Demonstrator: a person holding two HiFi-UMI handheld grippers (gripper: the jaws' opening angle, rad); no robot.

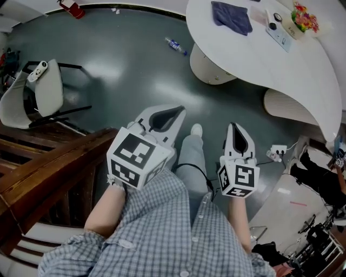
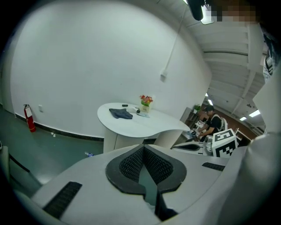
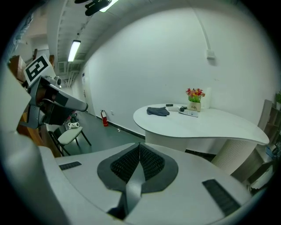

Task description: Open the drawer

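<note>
No drawer shows in any view. In the head view both grippers hang in front of the person's checked shirt, above the dark green floor (image 1: 124,65). My left gripper (image 1: 176,112) points up-frame with its jaws together and nothing between them; its own view shows the black pads meeting at the tips (image 2: 143,147). My right gripper (image 1: 234,125) is beside it to the right, also shut and empty, its pads closed in its own view (image 3: 139,145). The person's leg and white shoe (image 1: 197,130) lie between the two grippers.
A curved white table (image 1: 243,51) stands ahead at the right, bearing a dark cloth (image 1: 231,16) and a flower pot (image 1: 303,17). A plastic bottle (image 1: 175,45) lies on the floor. A white chair (image 1: 38,92) and wooden railing (image 1: 48,167) are at the left.
</note>
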